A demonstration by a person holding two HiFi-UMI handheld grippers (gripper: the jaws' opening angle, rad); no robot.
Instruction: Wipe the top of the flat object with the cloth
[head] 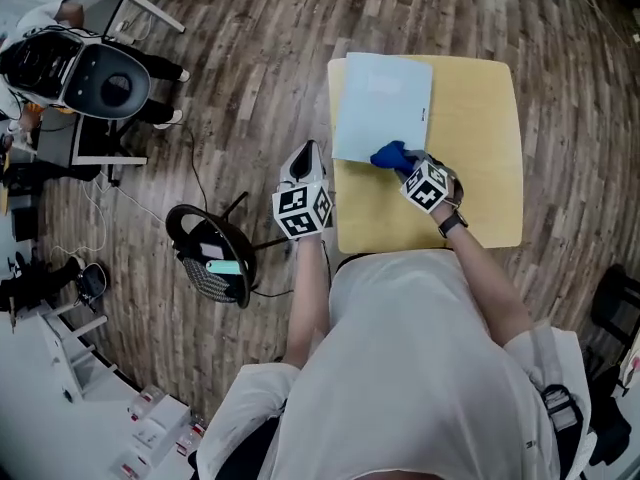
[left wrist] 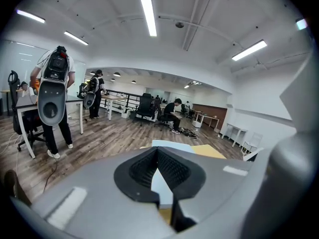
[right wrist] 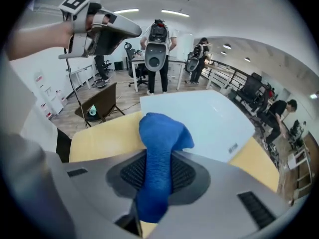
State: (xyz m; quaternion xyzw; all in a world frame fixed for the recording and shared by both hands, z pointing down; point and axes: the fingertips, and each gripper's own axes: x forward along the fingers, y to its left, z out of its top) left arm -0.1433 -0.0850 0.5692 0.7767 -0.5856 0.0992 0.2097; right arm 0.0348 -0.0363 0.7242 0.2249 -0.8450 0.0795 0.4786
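Note:
A pale blue flat board (head: 385,103) lies on the far left part of a yellow table (head: 480,148). My right gripper (head: 405,163) is shut on a blue cloth (head: 392,156), and the bunched cloth rests at the board's near edge. In the right gripper view the cloth (right wrist: 159,138) sticks out between the jaws toward the board (right wrist: 204,116). My left gripper (head: 308,153) hangs in the air off the table's left edge, shut on nothing. In the left gripper view the board (left wrist: 167,144) shows just beyond the jaw tips.
A black chair (head: 215,253) with a teal item on its seat stands on the wood floor left of the table. A person with a large backpack device (head: 80,68) stands at the far left, by desks. More people and office chairs (left wrist: 149,106) are farther off.

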